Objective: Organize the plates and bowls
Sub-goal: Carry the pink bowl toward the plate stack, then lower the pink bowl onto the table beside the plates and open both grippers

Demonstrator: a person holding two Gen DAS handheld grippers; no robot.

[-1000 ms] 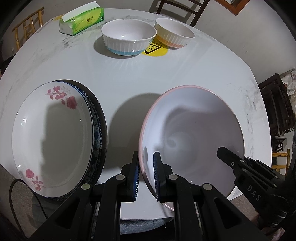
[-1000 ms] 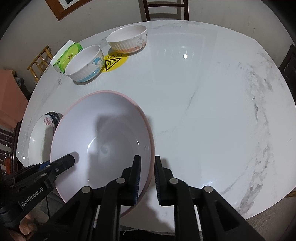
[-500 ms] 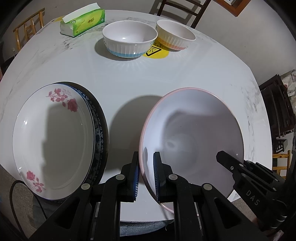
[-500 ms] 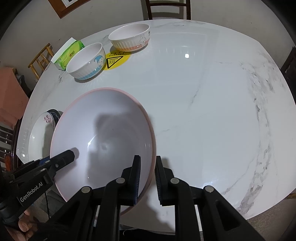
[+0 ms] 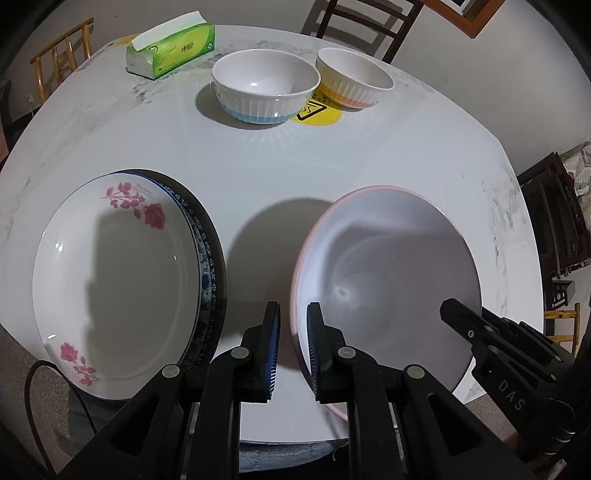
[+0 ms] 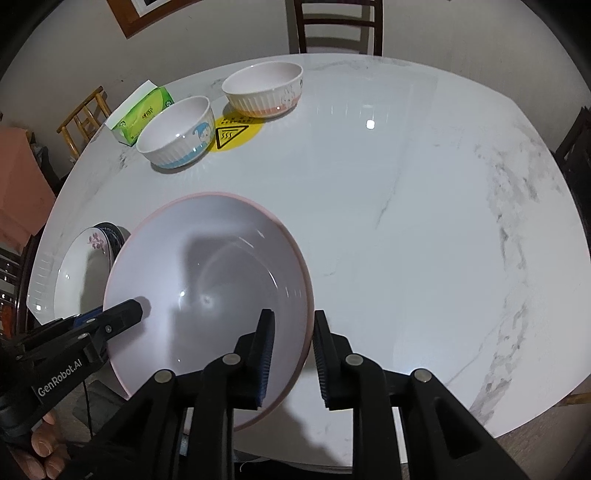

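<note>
A large pink-rimmed plate is held above the white round table, tilted. My left gripper is shut on its left rim. My right gripper straddles its right rim with the jaws parted and a small gap on the outer side. A flowered white plate lies on a blue-patterned plate at the table's left edge. A blue-banded bowl and an orange-banded bowl stand at the far side.
A green tissue box sits at the far left of the table. A yellow warning sticker lies between the bowls. Chairs stand beyond the table. The table's right half is bare marble.
The right gripper's jaws have opened slightly around the plate's rim. The plate has tilted a little and both views have shifted slightly.
</note>
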